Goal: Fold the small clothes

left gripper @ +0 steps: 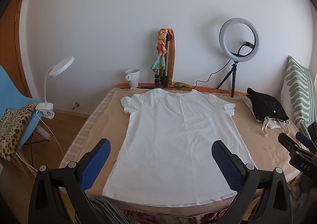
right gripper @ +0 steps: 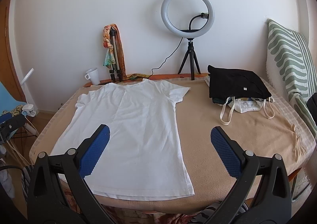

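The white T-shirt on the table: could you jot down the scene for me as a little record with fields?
garment: white T-shirt, spread flat, unfolded
surface: table with beige cover
left hand-held gripper: open, holding nothing
right hand-held gripper: open, holding nothing
beside shirt: black folded clothes on a tote bag
at the wall: ring light, white mug

Each gripper is of matte black plastic, with two fingers that fork out from the body. The left gripper (left gripper: 160, 151) and the right gripper (right gripper: 160, 139) carry blue pads (left gripper: 98, 161) with a fine grid texture. Round silver screws (right gripper: 71, 151) sit behind each pad.
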`<state>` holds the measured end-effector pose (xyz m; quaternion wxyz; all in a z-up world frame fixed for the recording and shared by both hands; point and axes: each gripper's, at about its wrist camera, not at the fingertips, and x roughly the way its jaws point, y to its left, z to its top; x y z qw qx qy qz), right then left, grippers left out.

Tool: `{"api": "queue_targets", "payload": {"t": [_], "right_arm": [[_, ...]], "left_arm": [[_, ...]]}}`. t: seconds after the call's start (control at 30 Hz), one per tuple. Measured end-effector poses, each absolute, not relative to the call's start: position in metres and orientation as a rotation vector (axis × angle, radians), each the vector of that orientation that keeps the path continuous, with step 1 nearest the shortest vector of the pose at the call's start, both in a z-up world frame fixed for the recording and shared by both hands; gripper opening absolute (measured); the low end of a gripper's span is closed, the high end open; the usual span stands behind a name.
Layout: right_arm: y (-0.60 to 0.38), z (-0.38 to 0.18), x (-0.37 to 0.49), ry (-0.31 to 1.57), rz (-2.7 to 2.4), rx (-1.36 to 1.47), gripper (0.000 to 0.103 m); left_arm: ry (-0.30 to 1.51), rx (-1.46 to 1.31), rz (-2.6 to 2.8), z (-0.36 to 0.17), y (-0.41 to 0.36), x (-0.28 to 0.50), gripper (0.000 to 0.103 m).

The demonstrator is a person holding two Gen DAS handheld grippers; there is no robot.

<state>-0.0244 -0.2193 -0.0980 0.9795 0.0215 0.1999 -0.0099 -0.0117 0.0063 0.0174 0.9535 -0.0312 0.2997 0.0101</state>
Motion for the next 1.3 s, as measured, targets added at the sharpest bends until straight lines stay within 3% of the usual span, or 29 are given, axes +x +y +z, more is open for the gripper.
{"api": "queue_targets", "payload": {"t": [1.3], "right_arm": [[-0.2127, -0.0926, -0.0239, 0.401, -0.009, 0.043, 0.103]], "left_arm": [[0.583, -0.073, 0.031, 0.0262, 0.0095, -0.0170, 0.103]]}}
